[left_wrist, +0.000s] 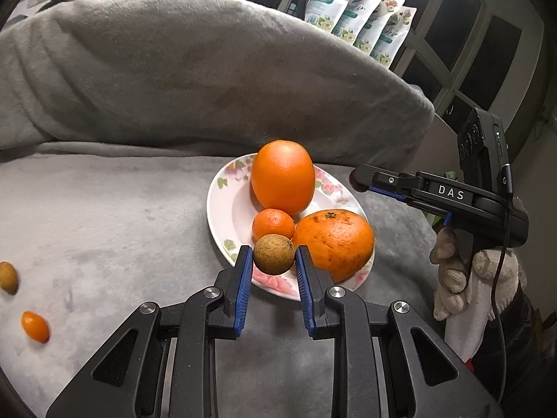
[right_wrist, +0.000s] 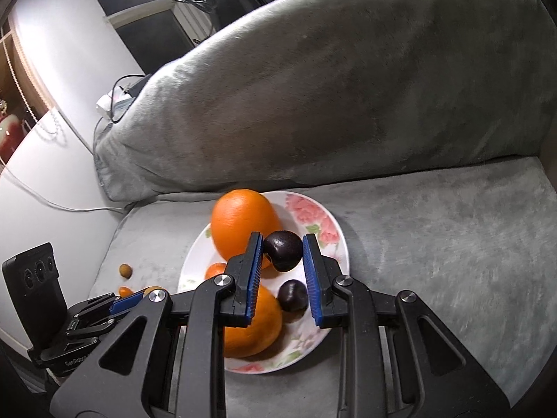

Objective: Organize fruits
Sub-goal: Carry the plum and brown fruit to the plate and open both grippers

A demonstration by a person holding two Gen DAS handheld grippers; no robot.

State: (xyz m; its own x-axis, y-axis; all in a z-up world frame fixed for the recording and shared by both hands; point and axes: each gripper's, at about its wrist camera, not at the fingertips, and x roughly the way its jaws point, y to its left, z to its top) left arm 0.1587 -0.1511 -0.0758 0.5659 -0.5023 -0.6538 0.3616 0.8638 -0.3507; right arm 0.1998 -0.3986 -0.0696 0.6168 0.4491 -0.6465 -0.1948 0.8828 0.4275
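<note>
A floral plate [left_wrist: 222,209] sits on a grey sofa seat and holds a tall orange [left_wrist: 282,177], a small mandarin [left_wrist: 273,224] and a big flat orange [left_wrist: 334,240]. My left gripper [left_wrist: 274,261] is shut on a small brown round fruit [left_wrist: 273,254] at the plate's near rim. In the right wrist view the plate [right_wrist: 327,230] also holds a dark plum [right_wrist: 292,295]. My right gripper [right_wrist: 282,252] is shut on another dark plum [right_wrist: 282,250] above the plate. From the left wrist view the right gripper [left_wrist: 358,177] shows side-on.
A brown fruit [left_wrist: 7,277] and a small orange kumquat [left_wrist: 34,325] lie loose on the seat at the left; both show in the right wrist view, the brown fruit [right_wrist: 125,271] and the kumquat [right_wrist: 125,291]. A grey cushion [left_wrist: 195,69] stands behind the plate.
</note>
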